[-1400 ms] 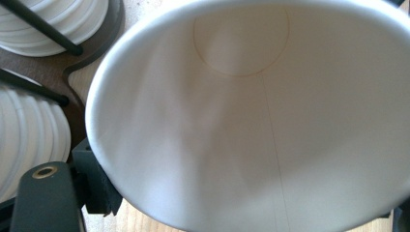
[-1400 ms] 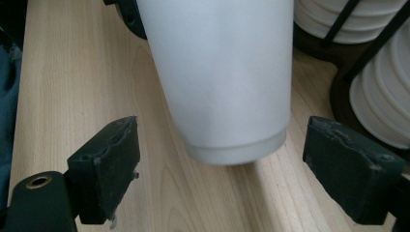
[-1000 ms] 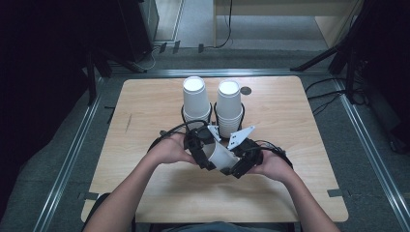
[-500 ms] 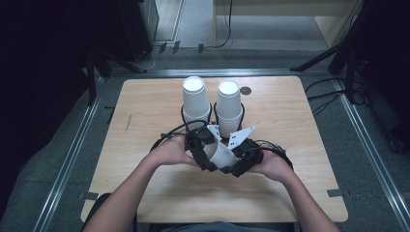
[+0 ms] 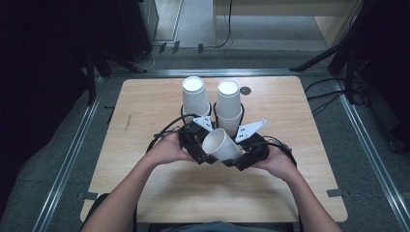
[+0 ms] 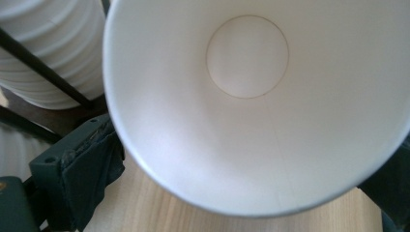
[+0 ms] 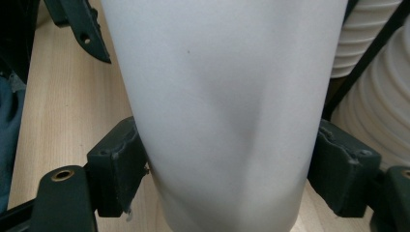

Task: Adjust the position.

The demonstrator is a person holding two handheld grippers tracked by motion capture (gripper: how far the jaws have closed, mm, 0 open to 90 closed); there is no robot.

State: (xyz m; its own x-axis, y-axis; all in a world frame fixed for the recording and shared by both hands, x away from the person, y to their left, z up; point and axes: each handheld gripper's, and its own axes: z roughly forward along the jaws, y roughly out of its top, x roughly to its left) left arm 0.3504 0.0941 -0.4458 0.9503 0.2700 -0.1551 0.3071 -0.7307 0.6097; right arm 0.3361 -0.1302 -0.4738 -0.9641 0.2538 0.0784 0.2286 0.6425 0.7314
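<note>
While the right gripper [image 5: 241,157] clamped its fingers [image 7: 118,164] on the wall of the tilted paper cup [image 5: 221,144], denting it, the left gripper [image 5: 196,145] had just opened its fingers wide, with the cup's rim between them, untouched. Both cup stacks [image 5: 229,104] stood just behind on the table [image 5: 145,106].

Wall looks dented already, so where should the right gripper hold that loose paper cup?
Stay on the side wall of the paper cup, nearer the stiffer base, pads on opposite sides as the right gripper has them. The cup lies tilted, mouth toward the left gripper, whose jaws stand open; squeeze gently.
</note>
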